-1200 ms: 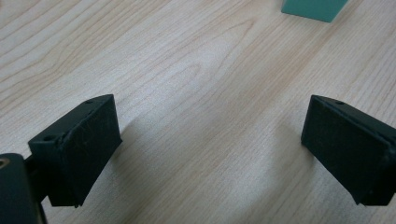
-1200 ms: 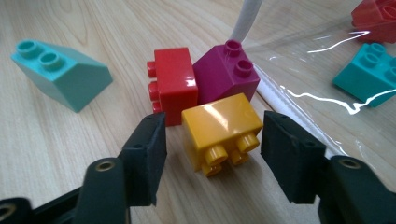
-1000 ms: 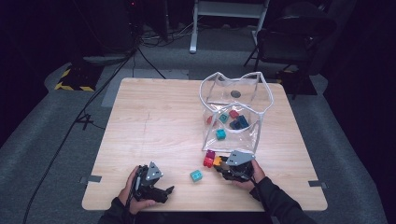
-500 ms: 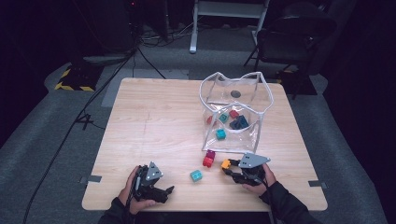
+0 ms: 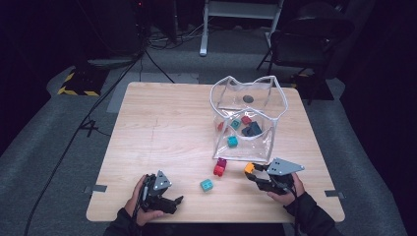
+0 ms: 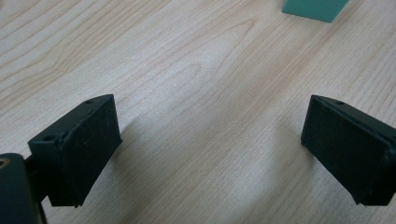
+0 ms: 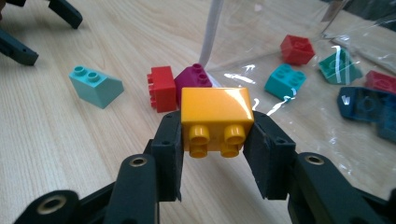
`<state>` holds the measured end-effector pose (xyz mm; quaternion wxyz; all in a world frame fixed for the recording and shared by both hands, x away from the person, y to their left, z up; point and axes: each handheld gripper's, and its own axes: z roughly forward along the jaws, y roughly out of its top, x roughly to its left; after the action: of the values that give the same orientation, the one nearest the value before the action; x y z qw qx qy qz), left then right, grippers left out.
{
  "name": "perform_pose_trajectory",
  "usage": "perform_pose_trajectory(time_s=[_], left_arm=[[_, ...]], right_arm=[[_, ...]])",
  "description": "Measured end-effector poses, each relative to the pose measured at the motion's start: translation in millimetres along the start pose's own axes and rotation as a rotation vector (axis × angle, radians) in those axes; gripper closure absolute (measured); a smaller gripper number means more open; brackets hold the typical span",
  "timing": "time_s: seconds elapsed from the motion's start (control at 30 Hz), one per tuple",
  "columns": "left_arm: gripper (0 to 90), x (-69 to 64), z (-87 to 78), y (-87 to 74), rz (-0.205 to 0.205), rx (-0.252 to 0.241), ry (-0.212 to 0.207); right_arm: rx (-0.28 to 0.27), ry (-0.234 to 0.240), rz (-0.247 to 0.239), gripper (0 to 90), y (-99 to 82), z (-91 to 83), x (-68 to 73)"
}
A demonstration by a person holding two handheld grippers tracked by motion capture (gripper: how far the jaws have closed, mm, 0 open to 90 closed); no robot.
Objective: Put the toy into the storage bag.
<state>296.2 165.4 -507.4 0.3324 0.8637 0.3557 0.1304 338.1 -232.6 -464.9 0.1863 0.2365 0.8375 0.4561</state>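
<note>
Clamping an orange brick near the table's front-right corner, the right gripper faces the clear bag just beyond; the left gripper gapes empty.

Orange brick; red, maybe magenta.

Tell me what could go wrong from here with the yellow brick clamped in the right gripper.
The right gripper pinches the yellow plastic brick only at its studded lower end, so it may pivot or slip out. The clear plastic bag has a floppy, sagging rim, so the brick could catch on it. The red brick and magenta brick lie just ahead and may get knocked.
</note>
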Motion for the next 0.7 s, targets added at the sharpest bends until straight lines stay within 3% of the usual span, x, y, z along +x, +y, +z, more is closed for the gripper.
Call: perform_pose_trajectory(time_s=[0.7], left_arm=[[4.7, 0.2, 0.1, 0.1, 0.001, 0.0, 0.0]], right_arm=[[-0.142, -0.146, 0.064, 59.0, 20.1, -54.0, -27.8]])
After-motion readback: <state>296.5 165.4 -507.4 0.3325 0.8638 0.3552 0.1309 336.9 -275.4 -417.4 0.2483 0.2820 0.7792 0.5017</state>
